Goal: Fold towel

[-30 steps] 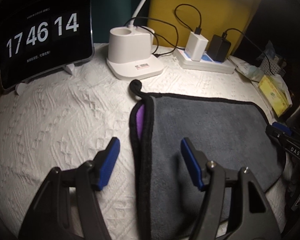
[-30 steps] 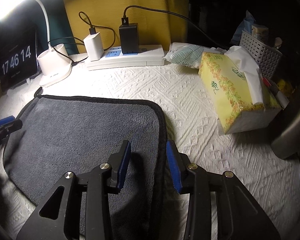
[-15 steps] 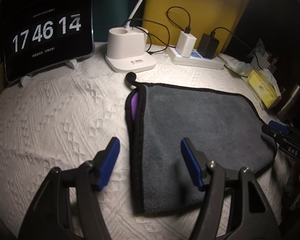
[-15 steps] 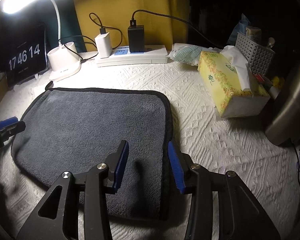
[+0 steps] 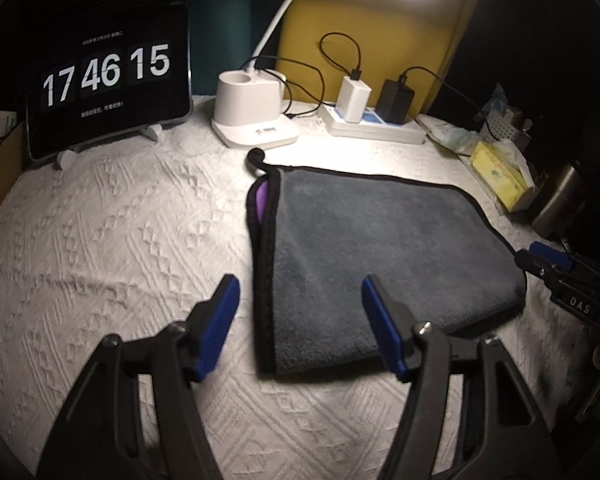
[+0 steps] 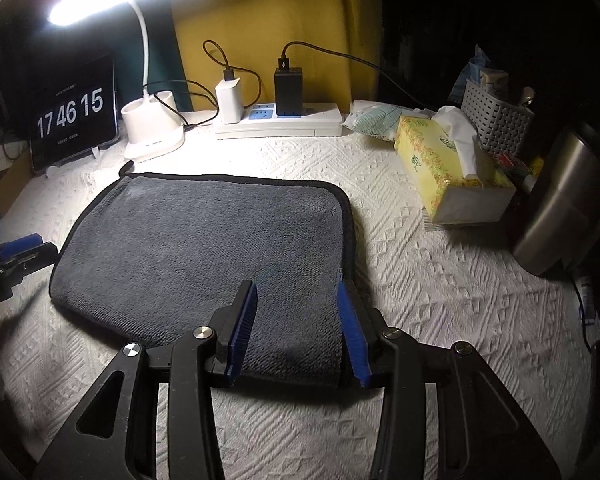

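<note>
Evidently both tongs have been drawn back toward the near side since a second ago; more of the towel (image 5: 388, 252) is now seen, its near folded edge fully in view. The towel is laid flat on the table (image 5: 112, 240), doubled over, grey side up, a purple lining showing at its far left corner. The left tongs (image 5: 300, 320) are held apart and empty above the near left corner; the right tongs (image 6: 296, 328) are likewise apart, gripping nothing, over the near right edge. The clock (image 5: 106, 72) has ticked to 15. One fold is judged complete; a second fold or a finish may follow.
</note>
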Demonstrator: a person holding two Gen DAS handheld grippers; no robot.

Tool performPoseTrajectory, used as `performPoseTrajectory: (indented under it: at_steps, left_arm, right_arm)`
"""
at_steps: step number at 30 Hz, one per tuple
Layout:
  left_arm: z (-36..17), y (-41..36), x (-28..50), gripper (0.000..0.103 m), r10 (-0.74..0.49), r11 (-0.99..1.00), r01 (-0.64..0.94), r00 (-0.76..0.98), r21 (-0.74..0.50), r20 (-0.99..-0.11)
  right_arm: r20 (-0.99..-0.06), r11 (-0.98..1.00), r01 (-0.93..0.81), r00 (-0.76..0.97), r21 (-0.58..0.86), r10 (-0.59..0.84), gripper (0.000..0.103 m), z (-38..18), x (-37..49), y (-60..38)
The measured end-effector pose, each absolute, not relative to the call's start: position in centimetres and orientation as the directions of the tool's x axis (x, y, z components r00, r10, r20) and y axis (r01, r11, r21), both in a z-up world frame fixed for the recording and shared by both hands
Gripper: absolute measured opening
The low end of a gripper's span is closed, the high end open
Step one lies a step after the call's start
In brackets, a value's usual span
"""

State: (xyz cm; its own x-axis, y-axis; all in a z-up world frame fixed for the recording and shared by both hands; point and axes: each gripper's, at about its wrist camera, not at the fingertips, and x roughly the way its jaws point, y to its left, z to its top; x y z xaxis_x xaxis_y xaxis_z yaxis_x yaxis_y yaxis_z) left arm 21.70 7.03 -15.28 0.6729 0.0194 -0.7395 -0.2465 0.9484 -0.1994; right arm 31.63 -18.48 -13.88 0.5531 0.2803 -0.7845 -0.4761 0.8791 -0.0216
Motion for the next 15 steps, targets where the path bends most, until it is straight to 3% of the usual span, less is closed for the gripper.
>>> performPoseTrajectory:
  at_steps: [5, 15]
  left_arm:
    - [-14.7, 6.7, 20.4, 0.067, 0.021, 0.947, -0.248, 0.686, -0.206, -0.727]
    - [-13.4, 5.6, 17.9, 0.08, 0.022, 0.949, -0.237, 0.71, -0.209, -0.704]
  right_arm:
    - [-0.777, 0.876, -0.482, 0.56, -0.022, 0.289, 0.044, -13.1, 30.1, -18.5]
    - [-0.759, 0.874, -0.485, 0.576, -0.019, 0.303, 0.044, -11.8, 27.4, -18.9]
